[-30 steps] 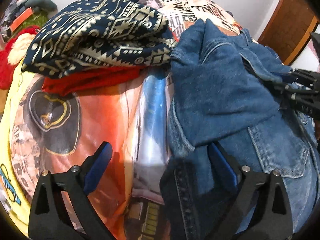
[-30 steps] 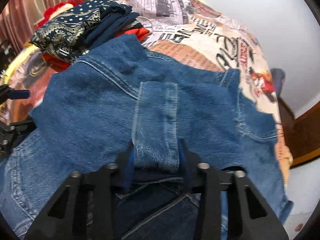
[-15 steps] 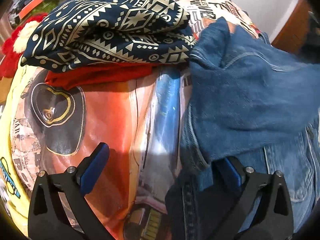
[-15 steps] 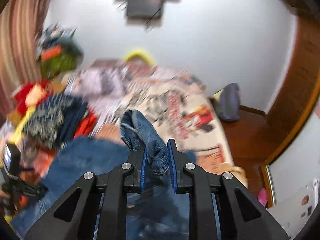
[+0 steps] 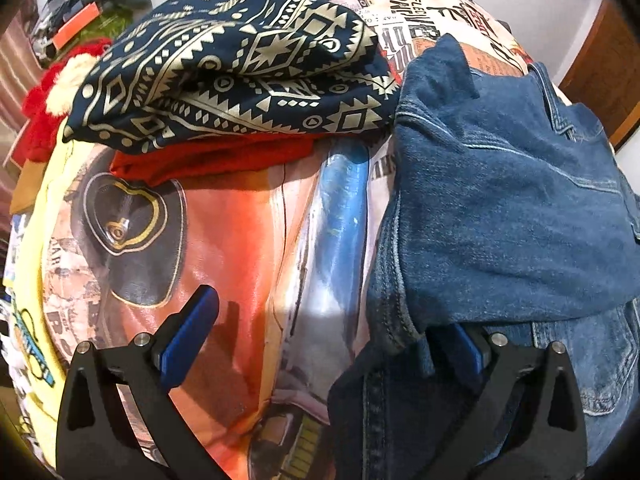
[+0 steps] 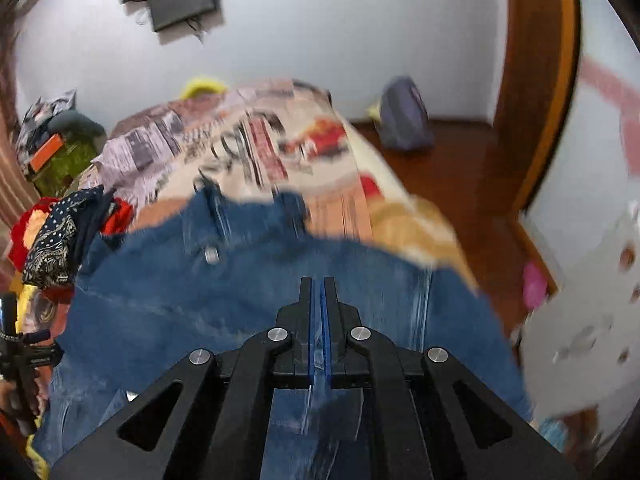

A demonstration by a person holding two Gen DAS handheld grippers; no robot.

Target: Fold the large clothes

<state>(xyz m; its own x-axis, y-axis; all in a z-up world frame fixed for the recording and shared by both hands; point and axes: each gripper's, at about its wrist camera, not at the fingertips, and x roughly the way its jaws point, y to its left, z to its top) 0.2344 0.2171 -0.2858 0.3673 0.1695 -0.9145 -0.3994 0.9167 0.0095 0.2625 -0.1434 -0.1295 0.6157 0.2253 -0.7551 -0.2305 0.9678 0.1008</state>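
the denim jacket [image 5: 500, 208] lies on the bed [image 5: 248, 248], folded over itself, its upper layer draped across the lower one. in the right wrist view it spreads wide below the camera, blurred, a metal button [image 6: 211, 256] showing near its far edge.

the right gripper [image 6: 319, 292] has just been closing and its blue pads now stand together with only a sliver between them; a thin strip of denim seems to run down in that slit, so it looks clamped on the jacket's cloth, though the blur leaves that unsure.

the left gripper [image 5: 320, 328] stands wide apart, holding nothing. its left finger [image 5: 188, 336] hovers over the printed bedcover, and its right finger [image 5: 468, 348] is tucked under the edge of the jacket's folded layer, whether touching i cannot tell.

just left of the jacket sits a stack of clothes: a navy patterned cloth [image 5: 240, 68] on top of a red one [image 5: 216, 156], the navy edge touching the denim. a red and white plush thing [image 5: 56, 92] lies beyond the stack. past the bed, a grey bag [image 6: 404, 120] rests on the wooden floor by the wall.
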